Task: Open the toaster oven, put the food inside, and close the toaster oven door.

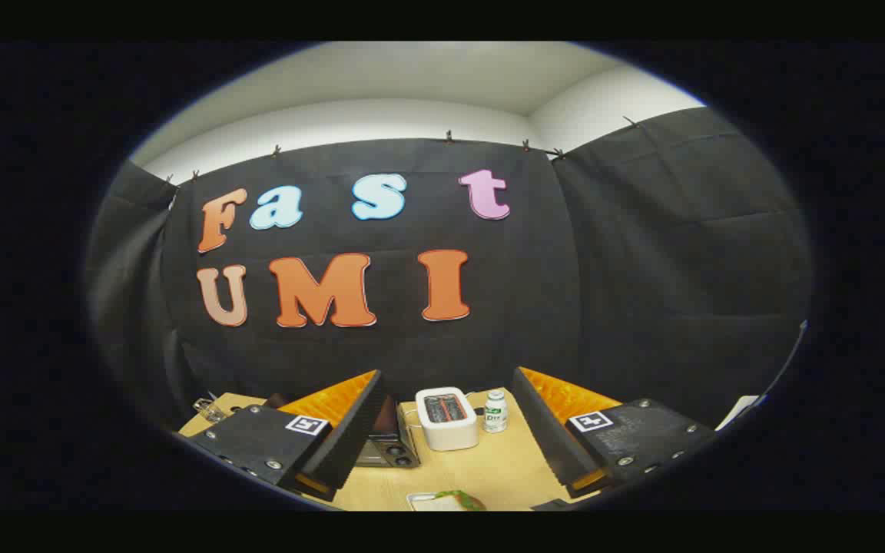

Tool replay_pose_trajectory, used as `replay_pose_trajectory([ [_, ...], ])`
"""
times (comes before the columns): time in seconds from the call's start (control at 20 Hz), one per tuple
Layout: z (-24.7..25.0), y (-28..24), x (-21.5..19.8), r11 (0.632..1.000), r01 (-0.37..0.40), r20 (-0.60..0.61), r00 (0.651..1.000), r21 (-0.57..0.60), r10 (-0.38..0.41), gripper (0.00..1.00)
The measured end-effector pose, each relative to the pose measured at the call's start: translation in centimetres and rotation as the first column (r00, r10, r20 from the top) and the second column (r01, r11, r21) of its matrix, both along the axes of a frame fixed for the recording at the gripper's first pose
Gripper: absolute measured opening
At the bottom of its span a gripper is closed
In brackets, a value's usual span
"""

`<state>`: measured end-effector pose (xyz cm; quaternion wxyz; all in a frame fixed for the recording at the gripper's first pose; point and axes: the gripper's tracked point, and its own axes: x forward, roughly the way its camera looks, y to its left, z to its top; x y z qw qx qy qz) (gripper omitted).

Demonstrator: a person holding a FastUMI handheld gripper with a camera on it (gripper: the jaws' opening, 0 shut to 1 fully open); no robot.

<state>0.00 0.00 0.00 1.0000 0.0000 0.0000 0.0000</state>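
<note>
Light wooden table (504,465) carries all items. Gripper (446,438) held above it, fingers spread wide apart, gripping nothing. Dark metal toaster oven (385,449) sits partly hidden behind left finger. White slot toaster (446,418) stands far, small white bottle (495,411) just right. Food on white plate (446,501) lies nearest.

Tabletop (504,468) pale wood-look, smooth matt. Toaster (447,418) white glossy plastic. Small bottle (495,411) glossy white plastic. Toaster oven (385,445) dark with shiny metal trim, half hidden. Booth wall matt black cloth. Tongs (442,430) spread apart, ribbed matt inner faces.
</note>
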Motion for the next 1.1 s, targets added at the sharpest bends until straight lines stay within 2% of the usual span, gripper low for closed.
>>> replay_pose_trajectory([
  [0.35,0.3,1.0,-0.7,0.999,-0.037,0.014,0.999,-0.009,0.037,0.98],
  [1.1,-0.2,0.9,-1.0,0.998,-0.012,-0.019,1.000,-0.058,0.011,0.98],
])
